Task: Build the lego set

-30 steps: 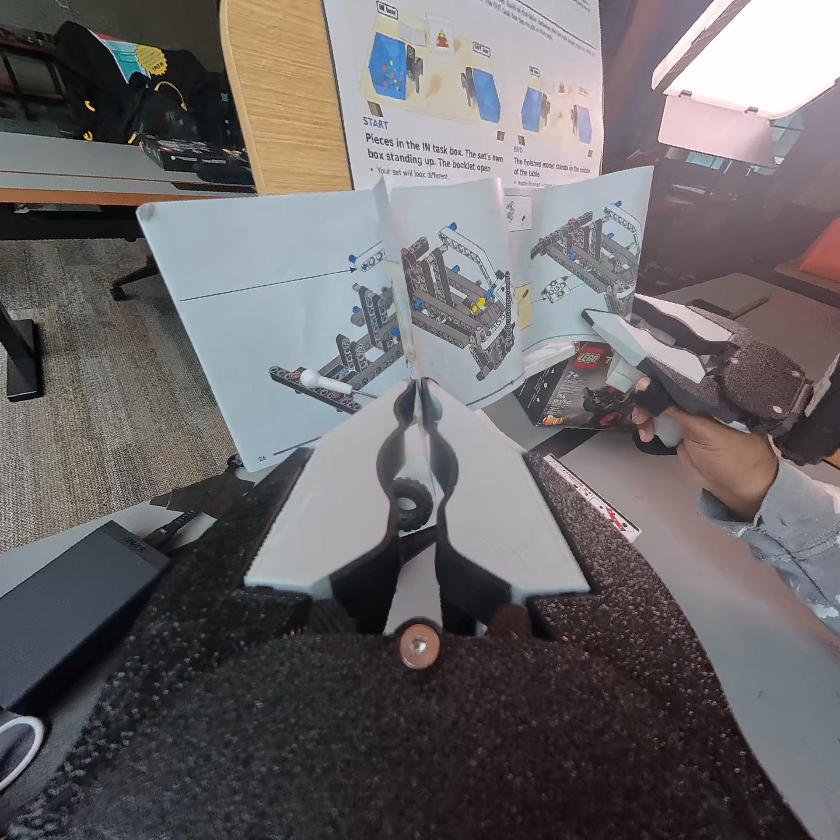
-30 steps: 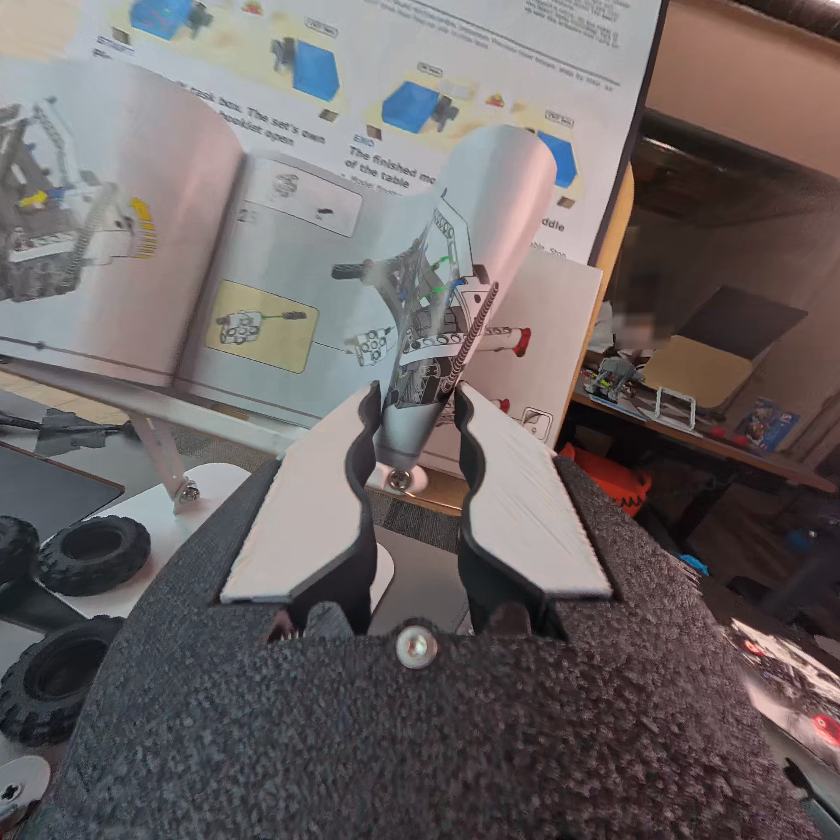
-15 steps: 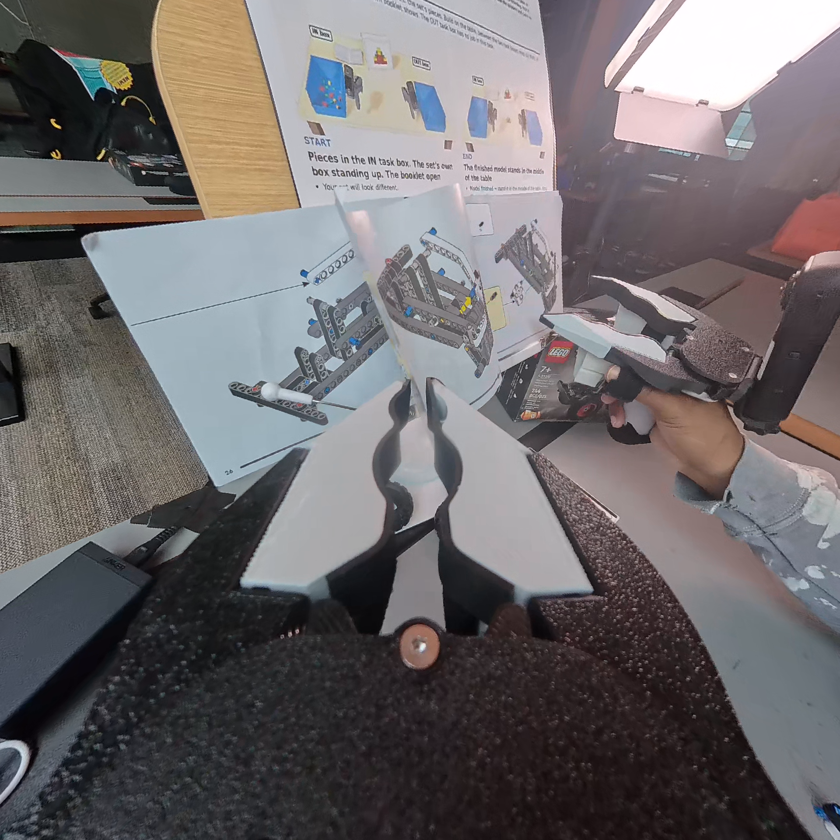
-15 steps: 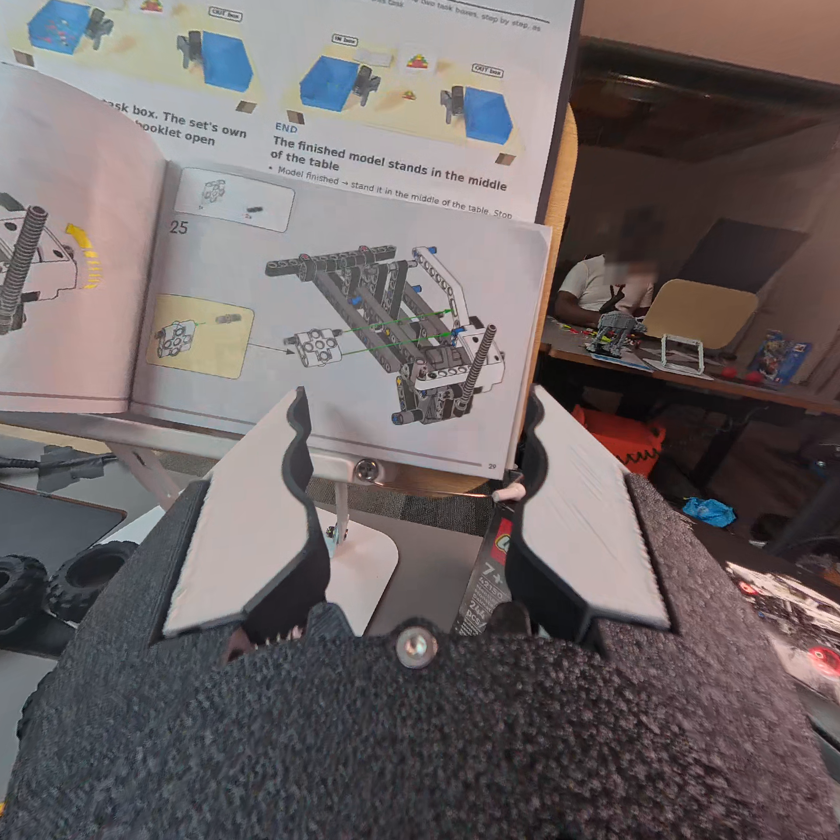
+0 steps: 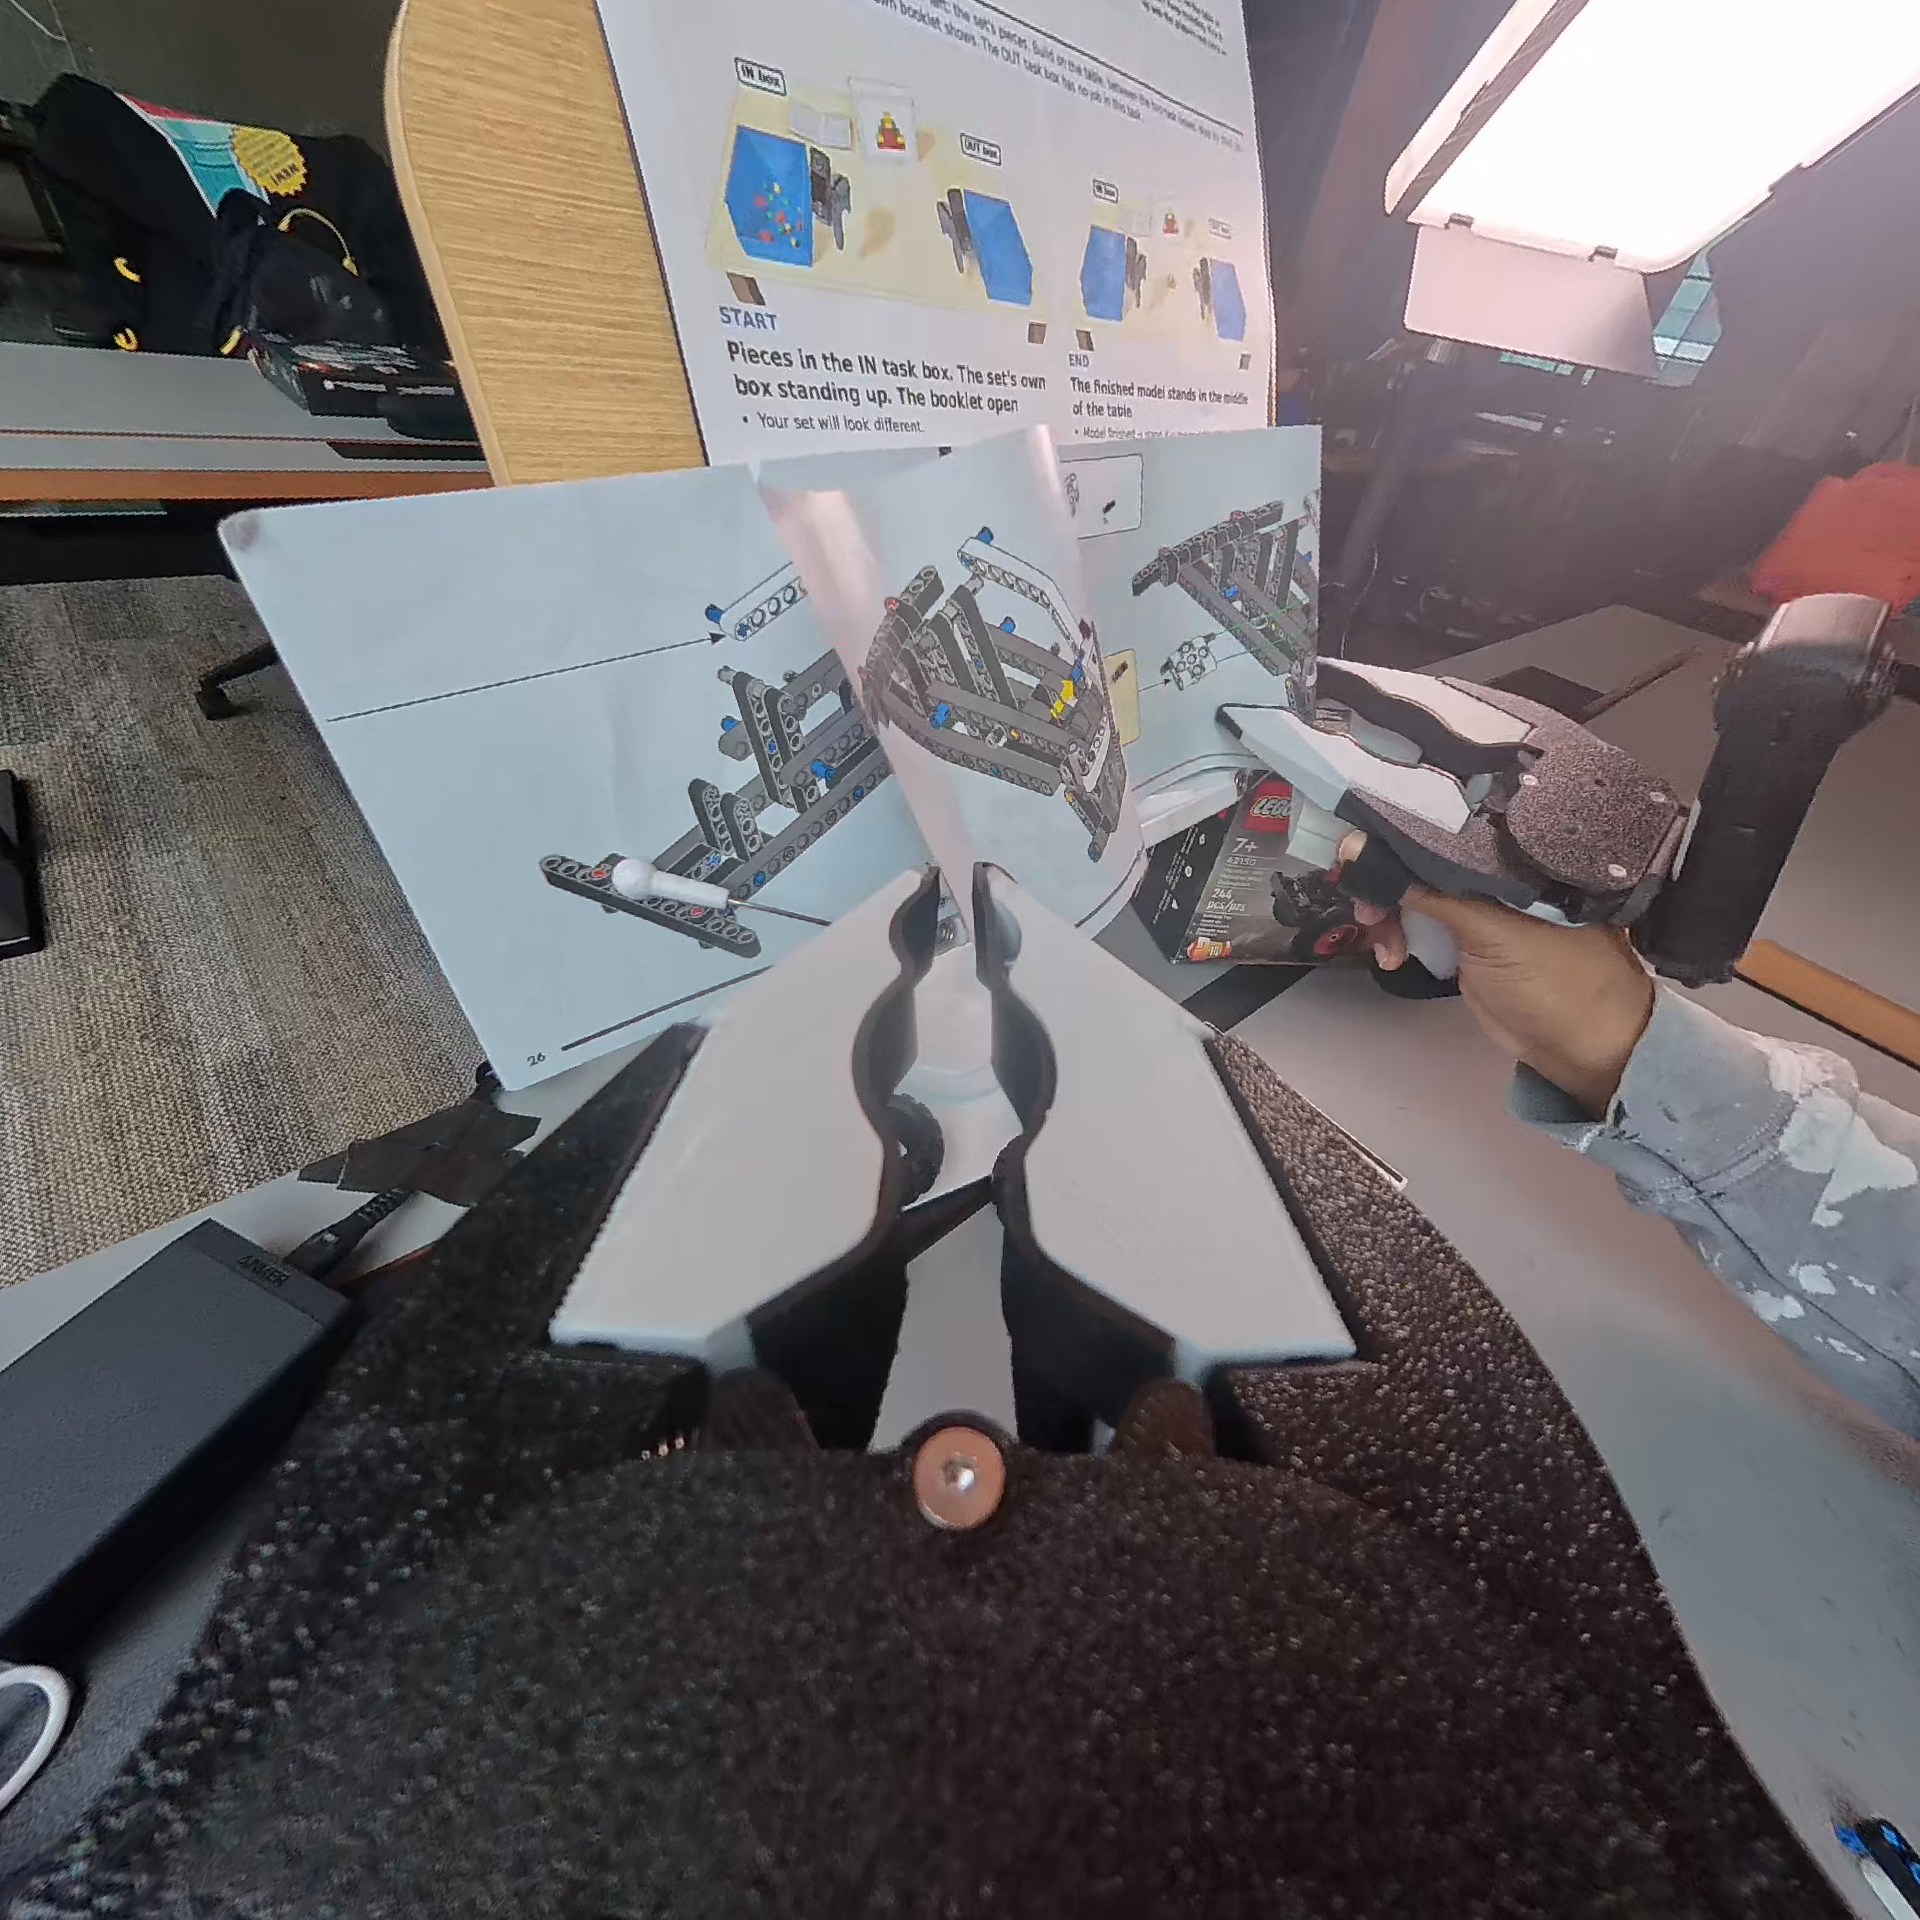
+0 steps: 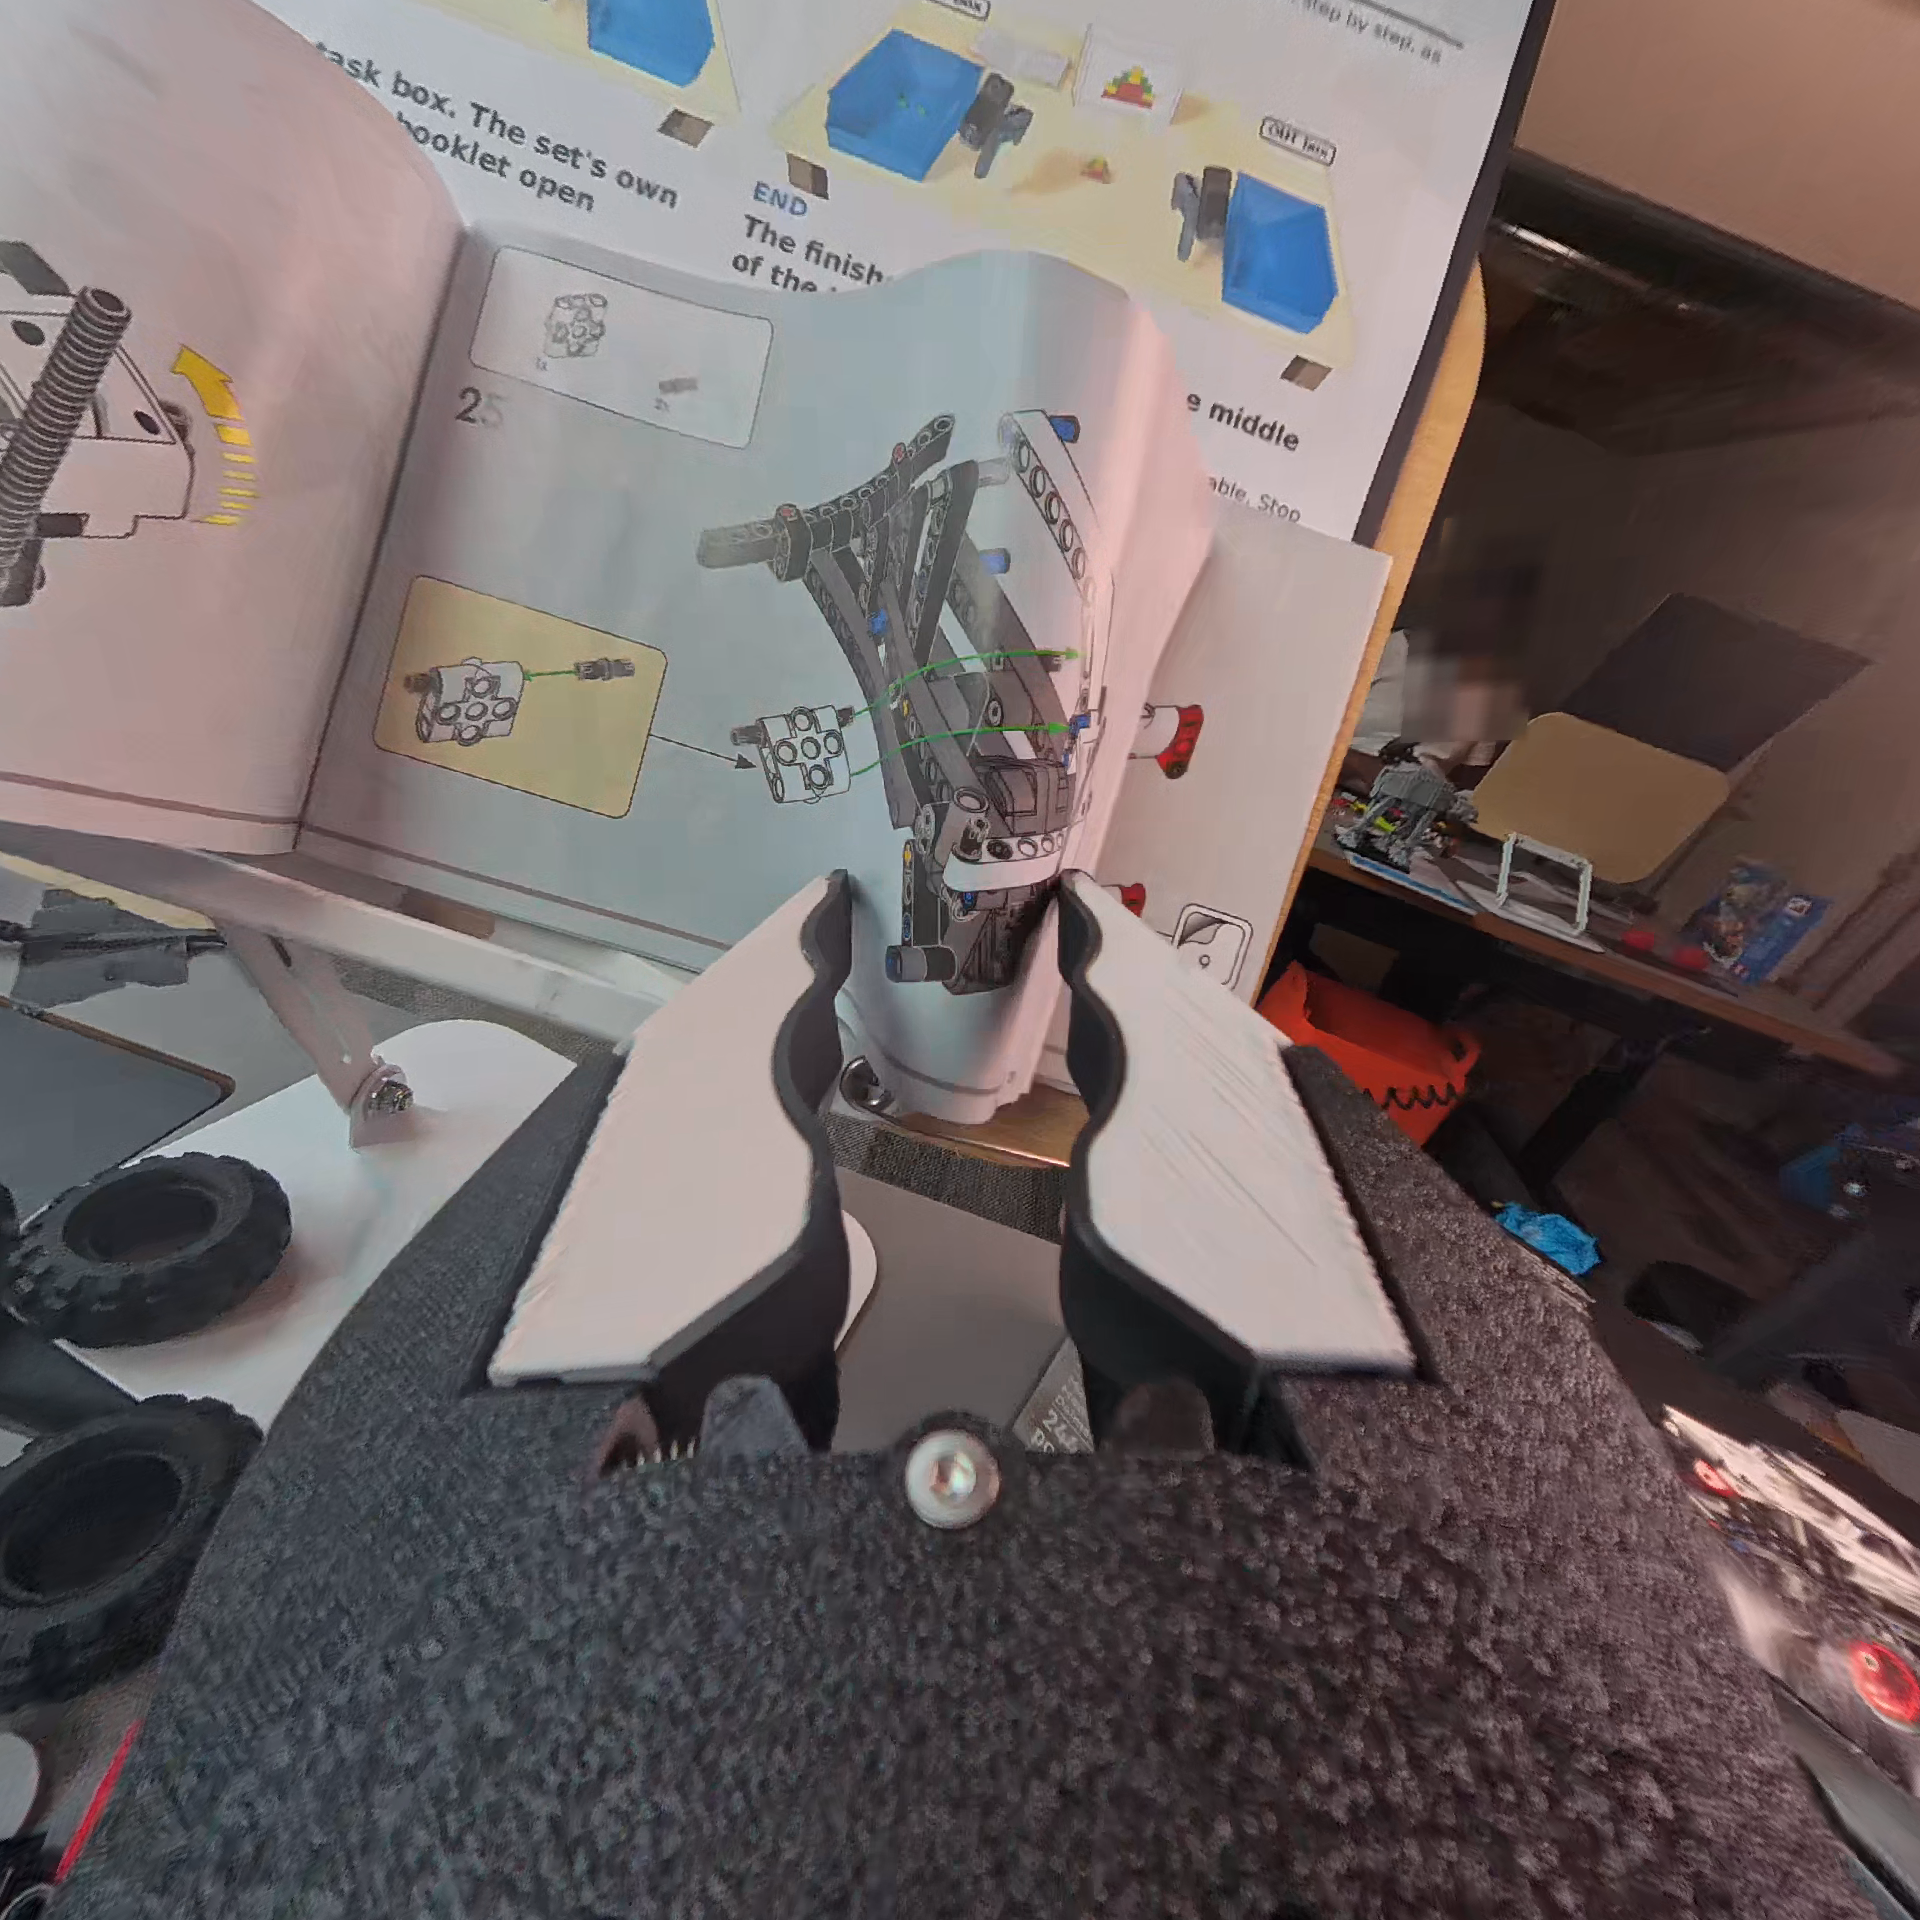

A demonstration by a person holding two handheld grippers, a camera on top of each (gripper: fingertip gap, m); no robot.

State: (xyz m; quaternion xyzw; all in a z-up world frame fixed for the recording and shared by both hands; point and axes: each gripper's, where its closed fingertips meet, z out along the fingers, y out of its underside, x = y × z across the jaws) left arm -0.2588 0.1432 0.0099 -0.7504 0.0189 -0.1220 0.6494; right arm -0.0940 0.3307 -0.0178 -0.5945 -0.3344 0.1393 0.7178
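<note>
The left gripper [image 5: 954,883] pinches 1 booklet page [image 5: 997,665] at its bottom edge. The right gripper [image 6: 951,904] is half open around the curled page; pull slowly so nothing tears.

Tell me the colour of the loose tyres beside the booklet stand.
Black, with knobbly tread. The tyres show best in the right wrist view.

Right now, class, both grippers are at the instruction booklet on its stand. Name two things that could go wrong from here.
1. The left gripper is closed on the bottom edge of one upright page; pulling sideways might crease or tear it.
2. The right gripper is open with the bowed right-hand page between its fingers; closing there could crumple the sheet, or catch several at once and skip a step.
</note>
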